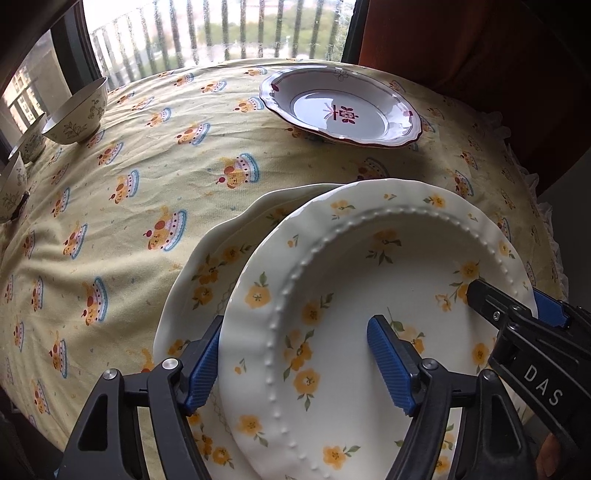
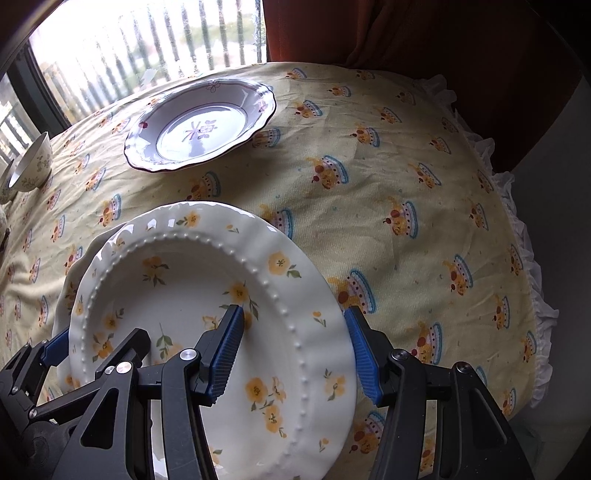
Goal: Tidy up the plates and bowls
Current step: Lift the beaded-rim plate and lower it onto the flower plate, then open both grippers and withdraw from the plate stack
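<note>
A cream plate with yellow flowers [image 1: 369, 258] [image 2: 184, 288] lies across a matching lower plate [image 1: 207, 266] [image 2: 62, 310], shifted to the right of it. My left gripper [image 1: 297, 321] [image 2: 99, 339] straddles the upper plate's left rim, one pad outside the edge and one over the well. It is open, and the inner pad stands clear of the plate. My right gripper [image 2: 293, 310] [image 1: 509, 295] spans the right rim in the same way and is shut on it. A white dish with a dark red trim [image 1: 341, 109] [image 2: 201, 127] sits at the back of the table.
Three floral bowls [image 1: 75, 114] [image 1: 31, 142] [image 1: 11, 192] stand in a row along the far left edge by the window. The yellow printed tablecloth [image 1: 147, 184] has a frilled border [image 2: 532, 277] dropping off at the right. A red curtain [image 2: 406, 33] hangs behind.
</note>
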A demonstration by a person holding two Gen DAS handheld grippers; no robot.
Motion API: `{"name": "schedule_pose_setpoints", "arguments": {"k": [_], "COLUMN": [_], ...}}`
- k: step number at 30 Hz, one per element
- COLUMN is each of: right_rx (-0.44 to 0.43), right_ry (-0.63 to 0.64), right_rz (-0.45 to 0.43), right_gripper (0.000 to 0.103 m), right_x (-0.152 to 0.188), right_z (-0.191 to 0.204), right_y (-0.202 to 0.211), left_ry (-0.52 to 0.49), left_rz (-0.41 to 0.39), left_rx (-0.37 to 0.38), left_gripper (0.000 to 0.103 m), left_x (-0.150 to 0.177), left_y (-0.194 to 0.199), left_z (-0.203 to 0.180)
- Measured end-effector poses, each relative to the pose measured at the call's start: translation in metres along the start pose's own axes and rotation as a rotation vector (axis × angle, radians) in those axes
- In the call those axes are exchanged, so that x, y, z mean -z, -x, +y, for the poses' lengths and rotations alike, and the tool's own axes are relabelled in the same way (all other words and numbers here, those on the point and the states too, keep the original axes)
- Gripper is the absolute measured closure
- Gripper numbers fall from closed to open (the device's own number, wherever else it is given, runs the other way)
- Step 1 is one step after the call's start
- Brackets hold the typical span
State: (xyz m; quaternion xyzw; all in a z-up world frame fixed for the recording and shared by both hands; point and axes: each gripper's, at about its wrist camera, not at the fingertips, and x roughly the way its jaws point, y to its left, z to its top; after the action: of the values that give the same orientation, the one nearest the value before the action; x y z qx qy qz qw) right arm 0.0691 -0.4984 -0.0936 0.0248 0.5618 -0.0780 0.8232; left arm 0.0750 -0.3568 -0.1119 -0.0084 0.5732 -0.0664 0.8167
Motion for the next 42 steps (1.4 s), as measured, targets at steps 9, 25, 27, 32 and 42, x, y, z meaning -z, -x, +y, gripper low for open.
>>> {"name": "schedule_pose_setpoints", "arguments": {"k": [9,25,27,32,42], "right_rx": [0.012,-0.018,-0.026,-0.043,-0.077], "right_ry": [-0.001,-0.008,-0.005,0.001,0.027], "right_rz": [-0.012,-0.017,-0.009,0.009,0.031], "right_gripper": [0.044,0.058,0.06,0.06,0.059], "right_x": [0.003,0.006,0.006,0.004,0.001], "right_z": [0.004,0.001,0.0,0.004,0.017], "right_y": [0.0,0.004,0.002,-0.002,-0.008], "left_ry": [-0.07,-0.08,-0.075,-0.069,-0.039], "left_rz": [-0.036,-0.015,-0.012,-0.008,0.013], "left_rx": [-0.121,-0.115,-0.11,-0.114,-0.126], "left_gripper": [0.013,0.009,0.009,0.009,0.009], "left_x": [0.0,0.001,0.001,0.003,0.005], "left_y": [-0.002,0.01,0.011,0.014,0.017], "left_z": [-0.018,-0.01,-0.009,-0.005,0.009]}}
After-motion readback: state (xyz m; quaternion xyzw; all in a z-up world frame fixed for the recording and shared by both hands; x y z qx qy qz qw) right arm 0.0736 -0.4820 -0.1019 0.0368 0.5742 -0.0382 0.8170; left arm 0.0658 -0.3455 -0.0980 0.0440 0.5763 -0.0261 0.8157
